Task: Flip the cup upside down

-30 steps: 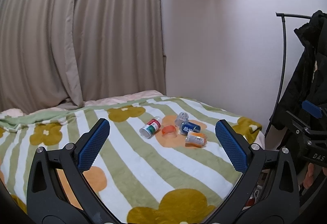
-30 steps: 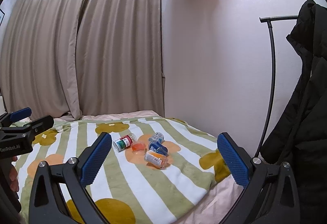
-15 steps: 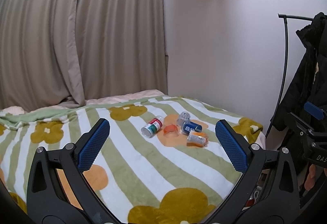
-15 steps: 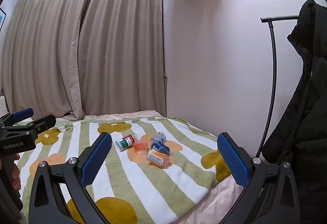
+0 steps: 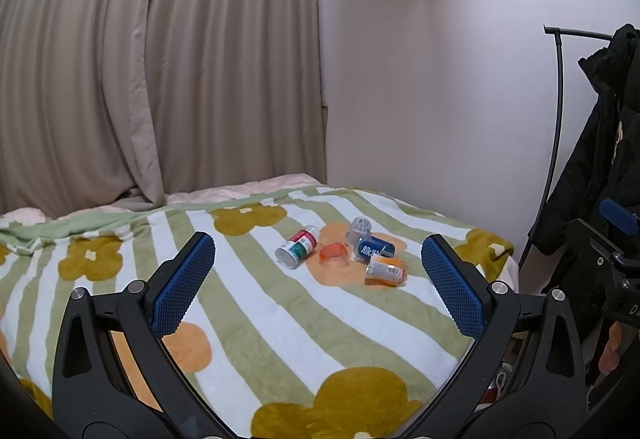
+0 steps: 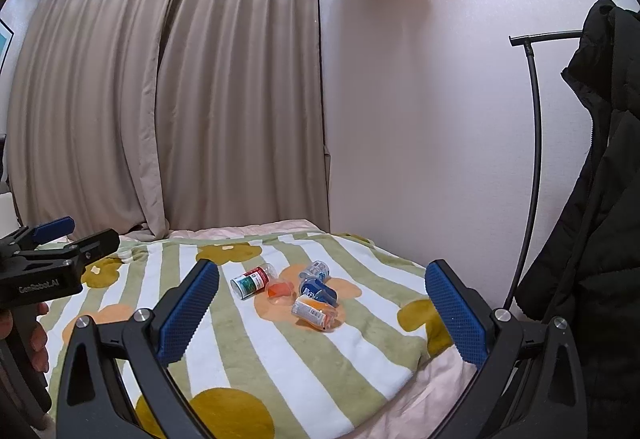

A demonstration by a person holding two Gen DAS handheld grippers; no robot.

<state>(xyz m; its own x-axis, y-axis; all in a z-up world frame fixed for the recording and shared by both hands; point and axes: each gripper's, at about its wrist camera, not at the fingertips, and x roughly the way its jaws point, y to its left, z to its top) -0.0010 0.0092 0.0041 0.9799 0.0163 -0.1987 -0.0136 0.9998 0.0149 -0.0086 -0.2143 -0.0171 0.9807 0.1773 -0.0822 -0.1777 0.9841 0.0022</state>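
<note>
Fleecy striped blanket [image 5: 280, 319], green and white with ochre and orange flowers, is covering the bed in the left wrist view. On its orange flower, a small translucent orange cup [image 5: 333, 251] is lying on its side; a red-and-green labelled bottle [image 5: 298, 246] is lying just left of the cup, a blue can [image 5: 374, 249] and a clear jar [image 5: 359, 229] just right, an orange-labelled bottle [image 5: 386, 270] nearer. The left gripper [image 5: 318, 281] is hovering released, its blue cross-hatched pads [image 5: 185, 285] spread wide, well short of the cup.

In the right wrist view, the right gripper [image 6: 322, 313] is likewise gaping empty, near side of the cup [image 6: 279, 291]. Pleated beige curtains [image 6: 160, 99] are hanging beyond the cup; a black padded coat [image 6: 600, 199] is hanging far right.
</note>
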